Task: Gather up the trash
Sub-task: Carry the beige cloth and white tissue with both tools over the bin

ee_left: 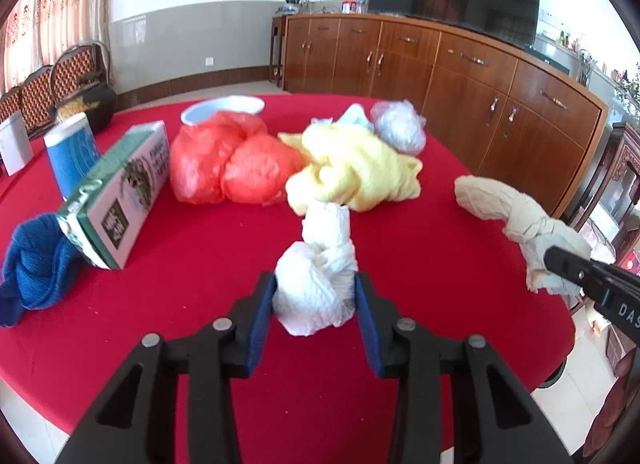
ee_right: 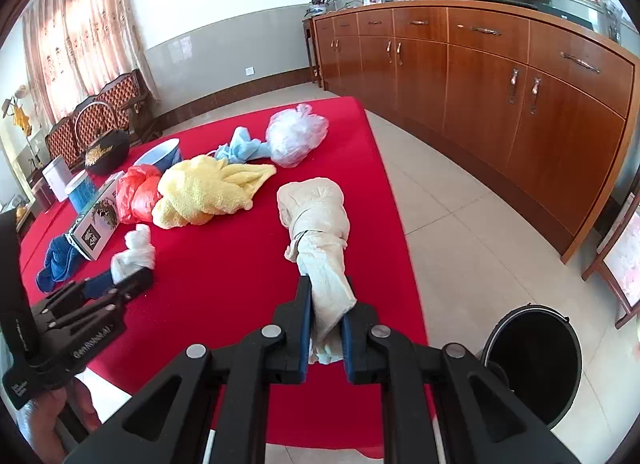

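Observation:
A knotted white paper wad (ee_left: 316, 276) lies on the red table (ee_left: 200, 304); my left gripper (ee_left: 316, 288) has its blue pads on both sides of it, shut on it. The wad also shows in the right wrist view (ee_right: 134, 252). My right gripper (ee_right: 326, 304) is shut on one end of a twisted beige paper wad (ee_right: 316, 216), which stretches over the table near its right edge and also shows in the left wrist view (ee_left: 516, 216). A black trash bin (ee_right: 536, 352) stands open on the floor to the lower right.
On the table lie a red plastic bag (ee_left: 228, 164), a yellow cloth (ee_left: 352, 168), a clear plastic bag (ee_left: 400, 126), a light blue cloth (ee_right: 242, 150), a tissue box (ee_left: 120, 192), a blue cup (ee_left: 72, 156), a blue cloth (ee_left: 36, 268) and a bowl (ee_left: 222, 108). A wooden cabinet (ee_right: 500, 76) lines the wall.

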Motion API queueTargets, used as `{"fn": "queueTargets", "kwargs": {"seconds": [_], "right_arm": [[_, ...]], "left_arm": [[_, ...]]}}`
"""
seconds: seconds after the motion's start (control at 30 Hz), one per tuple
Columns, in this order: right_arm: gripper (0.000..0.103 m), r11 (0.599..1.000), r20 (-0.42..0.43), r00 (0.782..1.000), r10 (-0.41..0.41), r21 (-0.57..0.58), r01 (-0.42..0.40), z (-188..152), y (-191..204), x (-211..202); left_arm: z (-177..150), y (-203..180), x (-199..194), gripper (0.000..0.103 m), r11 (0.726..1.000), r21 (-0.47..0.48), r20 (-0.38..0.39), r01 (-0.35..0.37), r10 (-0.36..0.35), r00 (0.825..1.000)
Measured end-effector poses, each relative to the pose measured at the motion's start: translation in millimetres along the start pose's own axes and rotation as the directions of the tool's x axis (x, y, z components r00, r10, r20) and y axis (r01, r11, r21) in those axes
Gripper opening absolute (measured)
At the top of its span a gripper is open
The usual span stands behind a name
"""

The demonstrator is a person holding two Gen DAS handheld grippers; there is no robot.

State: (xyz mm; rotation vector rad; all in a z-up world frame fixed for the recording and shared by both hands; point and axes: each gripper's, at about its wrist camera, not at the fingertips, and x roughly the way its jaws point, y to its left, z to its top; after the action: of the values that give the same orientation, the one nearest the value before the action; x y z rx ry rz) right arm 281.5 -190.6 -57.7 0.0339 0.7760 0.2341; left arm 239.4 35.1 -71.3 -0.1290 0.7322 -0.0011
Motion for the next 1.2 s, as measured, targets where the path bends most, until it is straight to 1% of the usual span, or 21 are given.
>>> {"fn": "queueTargets", "kwargs": {"seconds": [0.13, 0.3, 0.5, 0.67, 0.8, 0.97, 1.2], "right_arm": [[0.014, 1.0, 0.008, 1.0, -0.005, 0.013, 0.004, -1.7, -7.3, -7.4], [0.014, 0.999, 0.024, 0.999, -0.022, 0.028, 0.021, -7.3, -19.4, -25.3], [0.014, 0.996, 0.037, 0.997, -0.065, 0.06, 0.063, -17.4, -47.9, -50.8], [0.014, 0.992, 0.042, 0.995, -0.096, 0.09, 0.092, -23.7, -72.1, -65.5], [0.014, 0.987, 0.04, 0.992, -0.121, 0.112, 0.116, -31.4, -94.3, -76.2], [0.014, 0.976, 0.032, 0.986, -0.161, 0.152, 0.154, -44.1, -134.2, -92.0], [0.013, 0.955, 0.004, 0.976, -0.217, 0.21, 0.211, -65.4, -189.4, -110.4]], "left_arm": [[3.6, -6.0, -12.3, 0.04, 1.0, 0.008, 0.015, 0.003, -0.003, 1.0], [4.5, -22.7, -24.5, 0.04, 1.0, 0.024, 0.026, 0.009, -0.009, 1.0], [1.2, -51.9, -34.2, 0.04, 0.998, 0.053, 0.029, 0.042, -0.044, 0.999], [-1.8, -83.6, -40.4, 0.04, 0.991, 0.107, 0.024, 0.079, -0.082, 0.996], [-2.7, -112.6, -42.4, 0.04, 0.982, 0.153, 0.02, 0.113, -0.117, 0.993], [-4.2, -147.0, -41.5, 0.04, 0.966, 0.205, 0.004, 0.156, -0.16, 0.987], [-12.4, -199.4, -41.0, 0.04, 0.935, 0.27, -0.029, 0.232, -0.233, 0.972]]}}
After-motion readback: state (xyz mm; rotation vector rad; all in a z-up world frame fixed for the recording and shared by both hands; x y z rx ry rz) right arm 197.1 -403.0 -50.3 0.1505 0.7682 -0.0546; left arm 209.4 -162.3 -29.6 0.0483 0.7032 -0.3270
